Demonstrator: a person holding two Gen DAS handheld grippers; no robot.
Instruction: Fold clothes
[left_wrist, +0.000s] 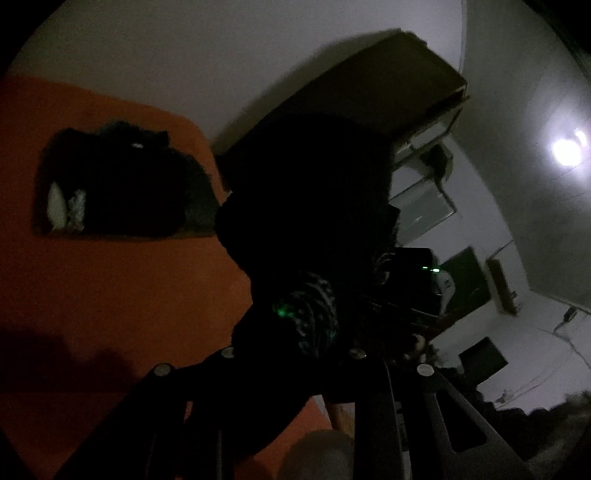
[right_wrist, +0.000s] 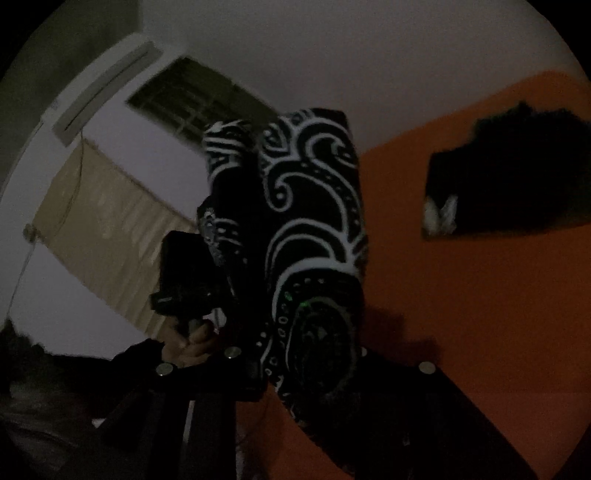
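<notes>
Dim room, both cameras tilted up toward ceiling and walls. Black garment with white swirls (right_wrist: 314, 229) hung in front of the right gripper (right_wrist: 295, 373), its lower end bunched between the two arms of that tool; jaws themselves buried under the cloth, so closed on it or not could not be told. Same garment (left_wrist: 306, 206) seen from the left gripper (left_wrist: 291, 369) as a dark mass, patterned only near the bottom, draped over the tool's front; jaws hidden there too, state not readable. Left hand (right_wrist: 190, 343) wrapped round the handle of the other tool, just beside the cloth. Orange wall (right_wrist: 480, 295) behind, carrying a dark picture (right_wrist: 509, 184). Lamp (left_wrist: 567, 151) glared at right. Window (right_wrist: 192, 107) and pale curtain (right_wrist: 110, 240) at left.
</notes>
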